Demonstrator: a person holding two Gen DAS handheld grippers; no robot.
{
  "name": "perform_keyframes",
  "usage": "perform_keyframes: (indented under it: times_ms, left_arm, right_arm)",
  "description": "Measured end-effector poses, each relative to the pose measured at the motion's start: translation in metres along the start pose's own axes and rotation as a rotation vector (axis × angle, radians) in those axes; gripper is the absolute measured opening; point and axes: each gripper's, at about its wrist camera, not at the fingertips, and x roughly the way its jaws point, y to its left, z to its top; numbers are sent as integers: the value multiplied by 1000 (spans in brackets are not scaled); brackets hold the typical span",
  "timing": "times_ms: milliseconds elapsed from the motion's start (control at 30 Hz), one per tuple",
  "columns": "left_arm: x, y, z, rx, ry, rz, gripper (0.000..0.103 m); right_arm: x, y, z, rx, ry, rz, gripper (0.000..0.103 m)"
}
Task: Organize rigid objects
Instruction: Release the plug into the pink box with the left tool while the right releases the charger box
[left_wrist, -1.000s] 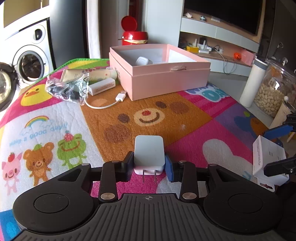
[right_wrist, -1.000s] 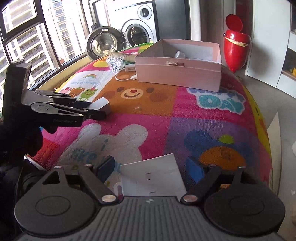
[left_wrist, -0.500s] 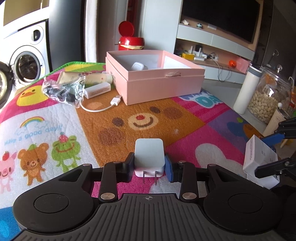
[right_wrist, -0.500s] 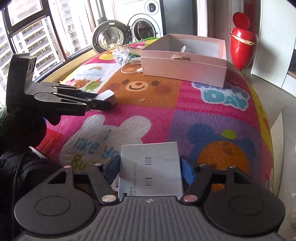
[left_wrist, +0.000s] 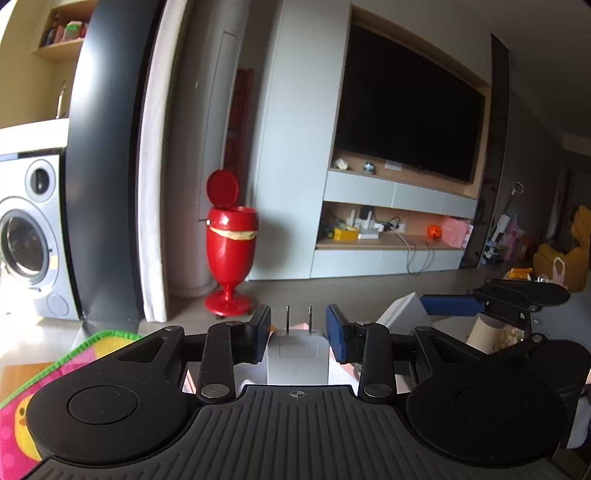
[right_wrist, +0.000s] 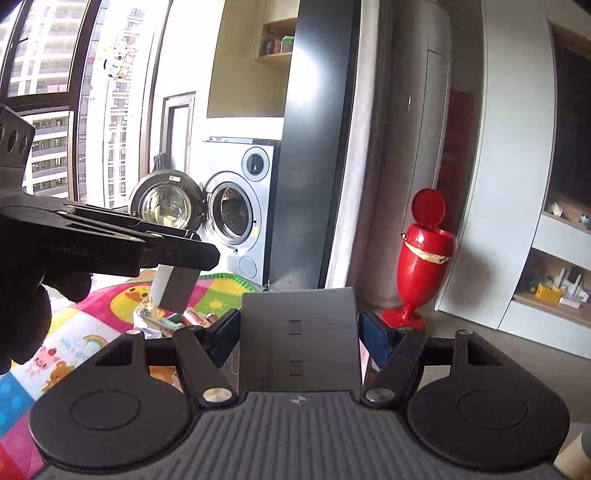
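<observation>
My left gripper (left_wrist: 297, 325) is shut on a white charger plug (left_wrist: 297, 356), whose two prongs point away from me. It is held up in the air. The right wrist view shows the same left gripper (right_wrist: 177, 258) at the left, with the charger plug (right_wrist: 173, 291) hanging under its fingers. My right gripper (right_wrist: 299, 328) holds a white cable box (right_wrist: 299, 332) clear of the mat. Its jaws are opening, with the box between the pads and still touching them. In the left wrist view the right gripper (left_wrist: 454, 314) shows at the right, with the cable box (left_wrist: 402, 314).
A colourful play mat (right_wrist: 74, 332) lies below, with a plastic bag and a tube (right_wrist: 177, 317) on it. Beyond the mat stand a red pedal bin (left_wrist: 231, 254), a washing machine (right_wrist: 236, 210) with its door open, and a TV wall with shelves (left_wrist: 406, 99).
Both grippers have risen and tilted upward with the charger and the cable box. The views now look across the room, and the pink box has dropped below the frame.
</observation>
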Motion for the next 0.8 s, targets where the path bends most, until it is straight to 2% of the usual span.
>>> perform_keyframes:
  times_ms: [33,133,233,400,500,567,633,733,800]
  left_arm:
    - [8,6,2,-27,4,1,37]
    - [17,28,-9,-80,7,10,37]
    - [11,49,-35,-105,38,47,37]
    - [5,93,-85,-153,146,162,37]
    - [6,113,-102,-201,193,144,36]
    - [11,115,-108,-173,224,121,36]
    - [16,104,-112,-89,243,112,36]
    - [25,81,-117,57,277,134,36]
    - [35,80,-119,79,321,155,34]
  right_arm:
    - [13,-3,5,-2,15,-14,83]
    - [28,-12,-1,71,64,-7,83]
    - [23,-12,-27,117,96,23,83]
    - [23,18,-76,48,195,47,83]
    - [24,42,-91,-9,223,83,83]
    - [24,59,-95,-44,223,104,83]
    - [23,71,-96,-65,222,124,83]
    - [25,84,-97,-73,237,162,83]
    - [27,90,-99,-81,251,174,83]
